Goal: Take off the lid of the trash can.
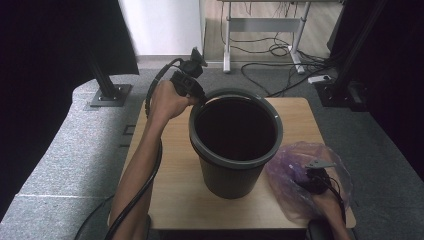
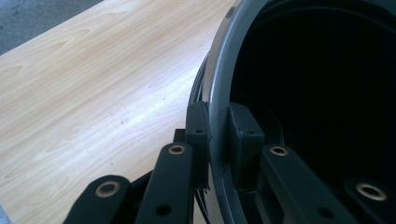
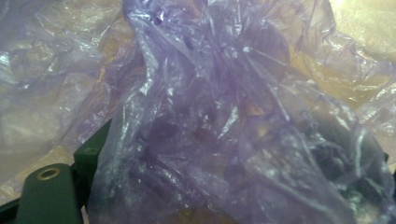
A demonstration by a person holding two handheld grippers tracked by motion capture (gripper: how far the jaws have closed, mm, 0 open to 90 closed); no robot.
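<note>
A dark grey bucket (image 1: 231, 172) stands upright in the middle of the wooden table (image 1: 170, 150), and its inside is dark. My left gripper (image 1: 201, 99) is at its far left rim, shut on the rim (image 2: 223, 70), one pad outside the wall and one inside (image 2: 218, 122). A crumpled purple plastic bag (image 1: 292, 165) lies on the table's right front corner. My right gripper (image 1: 307, 175) is under the bag. In the right gripper view the bag (image 3: 210, 116) drapes over the wide-apart jaws; one finger (image 3: 91, 149) shows at the left, the other is veiled.
Bare tabletop (image 2: 93, 93) lies left of the bucket. Behind the table, on the grey floor, are a black stand's foot (image 1: 107, 94), a desk frame (image 1: 260, 30) and loose cables (image 1: 280, 50). Black curtains hang at both sides.
</note>
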